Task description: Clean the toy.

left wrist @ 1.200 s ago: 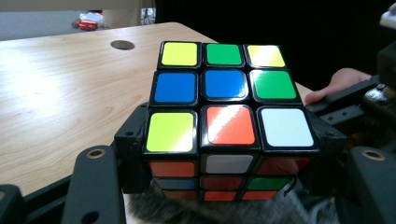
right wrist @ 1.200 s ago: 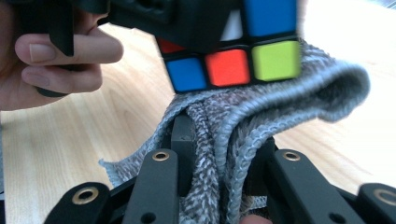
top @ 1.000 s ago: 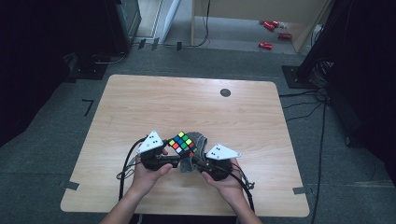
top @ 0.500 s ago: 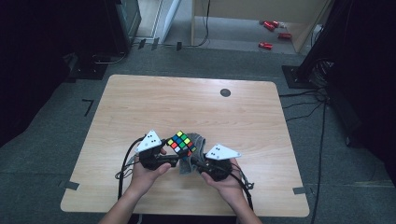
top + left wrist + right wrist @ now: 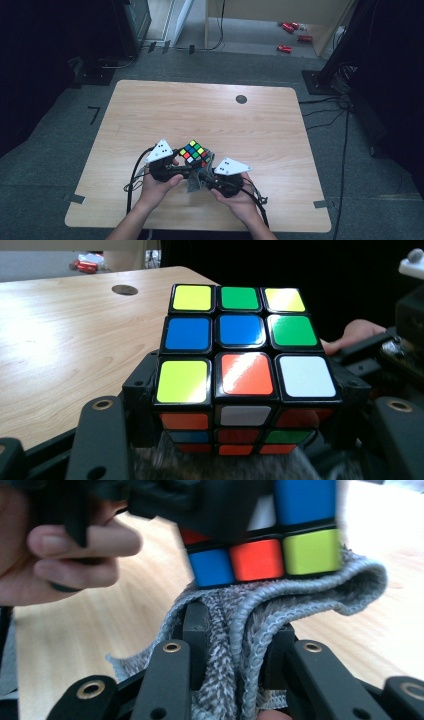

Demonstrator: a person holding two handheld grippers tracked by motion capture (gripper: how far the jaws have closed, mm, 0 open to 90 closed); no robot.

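A scrambled Rubik's cube (image 5: 195, 152) is held just above the wooden table (image 5: 210, 115) near its front edge. My left gripper (image 5: 190, 165) is shut on the cube (image 5: 240, 365), its black jaws pressing on the cube's lower sides in the left gripper view (image 5: 245, 407). My right gripper (image 5: 202, 179) is shut on a folded grey cloth (image 5: 194, 184). In the right gripper view the cloth (image 5: 280, 605) bunches between the jaws (image 5: 237, 640) and presses up against the underside of the cube (image 5: 260, 555). Grey cloth (image 5: 220, 465) also shows under the cube in the left gripper view.
A small dark round spot (image 5: 241, 99) marks the far side of the table. Red items (image 5: 285, 48) lie on the floor beyond it. Cables (image 5: 132, 175) trail off both grippers toward the front edge. The left hand (image 5: 65, 555) is close beside the right gripper.
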